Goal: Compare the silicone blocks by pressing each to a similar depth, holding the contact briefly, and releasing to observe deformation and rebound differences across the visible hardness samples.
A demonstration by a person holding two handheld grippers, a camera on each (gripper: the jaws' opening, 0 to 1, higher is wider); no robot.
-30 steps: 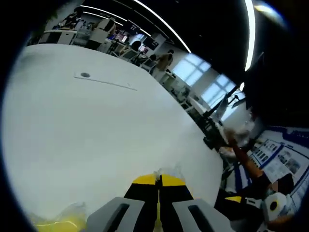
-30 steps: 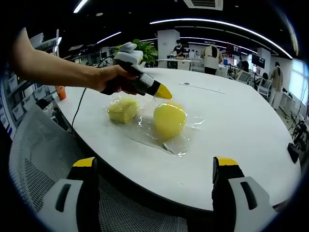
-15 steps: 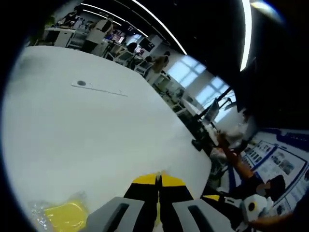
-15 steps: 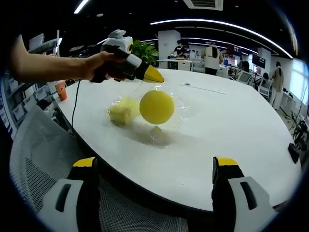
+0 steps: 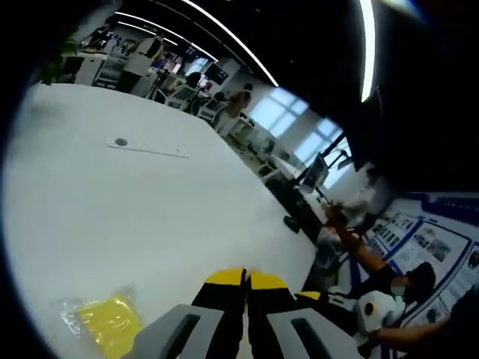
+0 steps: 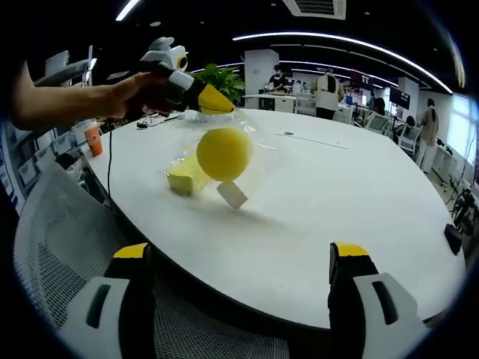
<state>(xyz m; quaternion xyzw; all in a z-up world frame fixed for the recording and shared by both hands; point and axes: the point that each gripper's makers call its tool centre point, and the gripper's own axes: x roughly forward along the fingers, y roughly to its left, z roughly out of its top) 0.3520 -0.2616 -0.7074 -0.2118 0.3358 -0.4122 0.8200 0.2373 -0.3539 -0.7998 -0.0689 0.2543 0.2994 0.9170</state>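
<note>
White round surface (image 6: 322, 217) in an open office carries a yellow silicone block in clear wrap (image 6: 183, 176). Left gripper (image 6: 213, 101) is clenched on clear plastic bagging a round yellow silicone sample (image 6: 224, 153), hanging at 12 o'clock. Right gripper (image 6: 239, 277) gapes, released. Looks soft, light; film slippery, so pinch bunched wrap.

My left hand-held gripper (image 6: 206, 99) sits toward eleven o'clock in the right gripper view, raised above the counter (image 6: 337, 194), its yellow-tipped jaws pressed together and aimed toward three o'clock. My left hand (image 6: 138, 90) wraps its grey body, and my bare forearm (image 6: 56, 105) runs off toward nine o'clock. In the left gripper view those jaws rise at six o'clock, touching along their length. My right hand-held gripper (image 6: 239, 258) has its jaws spread wide, one at seven o'clock, one at five o'clock, nothing between them
</note>
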